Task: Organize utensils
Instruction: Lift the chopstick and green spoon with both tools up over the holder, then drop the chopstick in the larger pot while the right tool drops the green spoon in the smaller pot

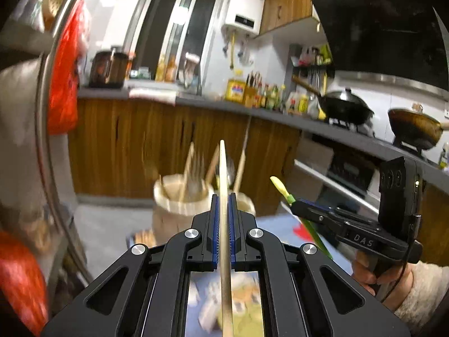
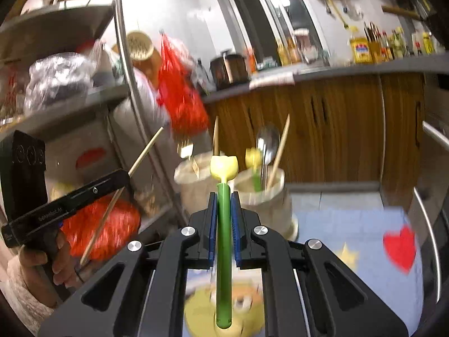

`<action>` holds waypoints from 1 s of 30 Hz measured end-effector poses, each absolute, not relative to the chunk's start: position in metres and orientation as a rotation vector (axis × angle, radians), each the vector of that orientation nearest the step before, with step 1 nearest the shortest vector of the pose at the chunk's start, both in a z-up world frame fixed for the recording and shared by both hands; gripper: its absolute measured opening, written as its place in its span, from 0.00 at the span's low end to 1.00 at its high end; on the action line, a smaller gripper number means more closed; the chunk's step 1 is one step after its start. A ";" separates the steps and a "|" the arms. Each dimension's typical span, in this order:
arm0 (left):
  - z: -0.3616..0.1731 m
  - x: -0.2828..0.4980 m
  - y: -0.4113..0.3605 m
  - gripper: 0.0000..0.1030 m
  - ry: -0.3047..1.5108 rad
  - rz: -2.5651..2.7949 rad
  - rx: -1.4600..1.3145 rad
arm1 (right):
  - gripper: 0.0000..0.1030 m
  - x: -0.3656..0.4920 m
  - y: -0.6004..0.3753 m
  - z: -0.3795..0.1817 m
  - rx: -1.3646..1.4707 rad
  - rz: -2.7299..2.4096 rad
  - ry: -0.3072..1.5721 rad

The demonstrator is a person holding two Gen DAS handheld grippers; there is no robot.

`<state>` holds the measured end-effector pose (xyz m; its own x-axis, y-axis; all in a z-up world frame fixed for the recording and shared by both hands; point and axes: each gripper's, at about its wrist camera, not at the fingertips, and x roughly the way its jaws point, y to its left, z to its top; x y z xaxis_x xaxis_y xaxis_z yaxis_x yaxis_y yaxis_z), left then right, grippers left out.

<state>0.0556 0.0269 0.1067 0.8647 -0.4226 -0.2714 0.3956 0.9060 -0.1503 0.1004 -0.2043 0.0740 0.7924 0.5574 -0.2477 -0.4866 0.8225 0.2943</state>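
Observation:
My left gripper (image 1: 223,196) is shut on a wooden chopstick (image 1: 223,174) that points up and forward. My right gripper (image 2: 223,196) is shut on a green-handled utensil with a yellow tulip-shaped head (image 2: 223,167). Two beige holders stand ahead on the table: the left one (image 2: 193,185) holds a fork and a chopstick, the right one (image 2: 266,196) holds a spoon, a chopstick and a yellow-headed utensil. In the left wrist view the holders (image 1: 179,196) are blurred. The right gripper (image 1: 297,203) shows there at right, and the left gripper (image 2: 123,175) shows in the right wrist view with its chopstick (image 2: 146,150).
A blue cartoon mat (image 2: 350,224) covers the table. A metal shelf rack (image 2: 120,90) with red bags (image 2: 179,92) stands at left. Wooden cabinets and a grey counter (image 1: 280,115) with bottles and woks lie beyond.

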 end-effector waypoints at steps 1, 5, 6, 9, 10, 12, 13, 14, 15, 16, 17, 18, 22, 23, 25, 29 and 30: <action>0.114 0.071 0.026 0.06 0.291 -0.422 -0.090 | 0.09 0.111 -0.205 0.079 0.229 0.562 0.326; 0.129 0.116 0.033 0.06 0.265 -0.433 -0.173 | 0.09 0.159 -0.209 0.089 0.300 0.560 0.301; 0.130 0.127 0.034 0.06 0.258 -0.438 -0.196 | 0.09 0.167 -0.209 0.088 0.312 0.560 0.301; 0.132 0.153 0.039 0.06 0.210 -0.444 -0.253 | 0.09 0.194 -0.204 0.080 0.354 0.566 0.300; 0.131 0.161 0.039 0.06 0.186 -0.444 -0.267 | 0.09 0.198 -0.203 0.076 0.364 0.567 0.298; 0.130 0.170 0.037 0.06 0.157 -0.439 -0.255 | 0.09 0.206 -0.200 0.071 0.372 0.569 0.298; 0.128 0.174 0.035 0.06 0.139 -0.429 -0.237 | 0.09 0.210 -0.198 0.068 0.375 0.570 0.297; 0.126 0.175 0.033 0.06 0.130 -0.425 -0.224 | 0.09 0.212 -0.198 0.066 0.375 0.570 0.298; 0.124 0.178 0.031 0.06 0.122 -0.413 -0.212 | 0.09 0.216 -0.197 0.063 0.377 0.570 0.298; 0.122 0.180 0.030 0.06 0.115 -0.404 -0.205 | 0.09 0.217 -0.197 0.062 0.376 0.571 0.298; 0.119 0.183 0.029 0.06 0.106 -0.392 -0.202 | 0.09 0.219 -0.197 0.060 0.374 0.572 0.298; 0.117 0.185 0.028 0.06 0.095 -0.382 -0.203 | 0.09 0.221 -0.197 0.058 0.374 0.573 0.298; 0.109 0.191 0.026 0.06 0.084 -0.383 -0.190 | 0.09 0.223 -0.197 0.053 0.380 0.578 0.302; 0.107 0.191 0.026 0.06 0.083 -0.386 -0.184 | 0.09 0.224 -0.197 0.053 0.381 0.581 0.301; 0.103 0.188 0.023 0.06 0.075 -0.376 -0.158 | 0.09 0.224 -0.196 0.052 0.376 0.577 0.295; 0.096 0.185 0.025 0.06 0.081 -0.372 -0.146 | 0.09 0.222 -0.193 0.054 0.356 0.566 0.275; 0.095 0.185 0.027 0.06 0.081 -0.369 -0.146 | 0.09 0.222 -0.191 0.054 0.347 0.564 0.270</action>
